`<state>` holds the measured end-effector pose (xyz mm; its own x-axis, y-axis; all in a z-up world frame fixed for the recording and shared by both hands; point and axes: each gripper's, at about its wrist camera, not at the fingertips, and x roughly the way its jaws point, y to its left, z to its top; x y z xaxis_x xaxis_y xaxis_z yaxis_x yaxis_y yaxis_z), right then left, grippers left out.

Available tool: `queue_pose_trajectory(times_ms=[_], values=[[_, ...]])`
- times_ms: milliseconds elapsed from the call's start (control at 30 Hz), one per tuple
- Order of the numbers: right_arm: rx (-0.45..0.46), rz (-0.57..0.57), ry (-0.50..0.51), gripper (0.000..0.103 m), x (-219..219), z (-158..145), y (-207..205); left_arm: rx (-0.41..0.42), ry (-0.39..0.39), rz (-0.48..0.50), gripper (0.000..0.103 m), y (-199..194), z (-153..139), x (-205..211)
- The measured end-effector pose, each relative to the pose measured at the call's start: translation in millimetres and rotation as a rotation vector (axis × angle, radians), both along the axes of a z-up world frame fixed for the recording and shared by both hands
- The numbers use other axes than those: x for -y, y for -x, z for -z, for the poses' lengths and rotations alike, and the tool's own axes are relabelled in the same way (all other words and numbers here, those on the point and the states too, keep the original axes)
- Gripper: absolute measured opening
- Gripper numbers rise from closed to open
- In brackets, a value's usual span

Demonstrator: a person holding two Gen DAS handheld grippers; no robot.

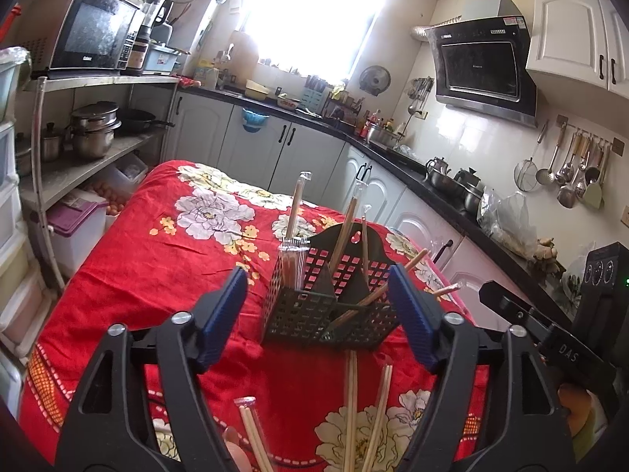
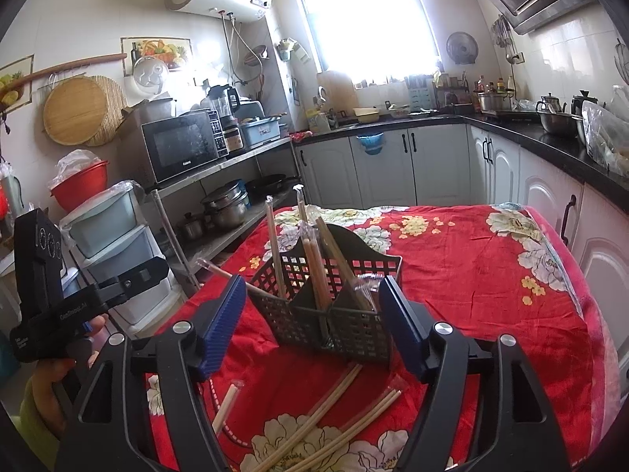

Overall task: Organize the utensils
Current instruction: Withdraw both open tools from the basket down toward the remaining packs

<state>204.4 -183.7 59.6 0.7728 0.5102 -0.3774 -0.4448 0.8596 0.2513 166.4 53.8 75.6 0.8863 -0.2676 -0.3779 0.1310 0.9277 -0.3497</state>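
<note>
While both grippers gape empty, the black utensil caddy (image 1: pixel 330 306) stands between their fingers.
Wrapped chopsticks (image 2: pixel 314 428) lie loose beneath the right gripper (image 2: pixel 312 322); left gripper (image 1: pixel 318 314) likewise.

Black tongs (image 1: pixel 318 306), ribbed blue pads (image 1: pixel 226 314)

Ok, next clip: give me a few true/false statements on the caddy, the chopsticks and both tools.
1. The left tool is open and holds nothing. True.
2. The right tool grips a pair of chopsticks. False: it is open, holding nothing.
3. The black caddy already holds several wrapped chopsticks. True.
4. No chopsticks remain on the red floral cloth. False: loose chopsticks lie in front of the caddy.
5. The caddy lies tipped over. False: it stands upright.
</note>
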Motion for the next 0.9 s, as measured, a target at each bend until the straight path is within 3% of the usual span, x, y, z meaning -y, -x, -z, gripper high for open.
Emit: queue_pose_trajectory(times_ms=[333, 900], values=[[-0.003, -0.004, 0.003, 0.075, 0, 3, 8, 0.008, -0.022, -0.002, 0.092, 14, 5, 0], [-0.045, -0.011, 0.030, 0.078, -1, 23, 30, -0.038, -0.028, -0.025, 0.092, 28, 21, -8]])
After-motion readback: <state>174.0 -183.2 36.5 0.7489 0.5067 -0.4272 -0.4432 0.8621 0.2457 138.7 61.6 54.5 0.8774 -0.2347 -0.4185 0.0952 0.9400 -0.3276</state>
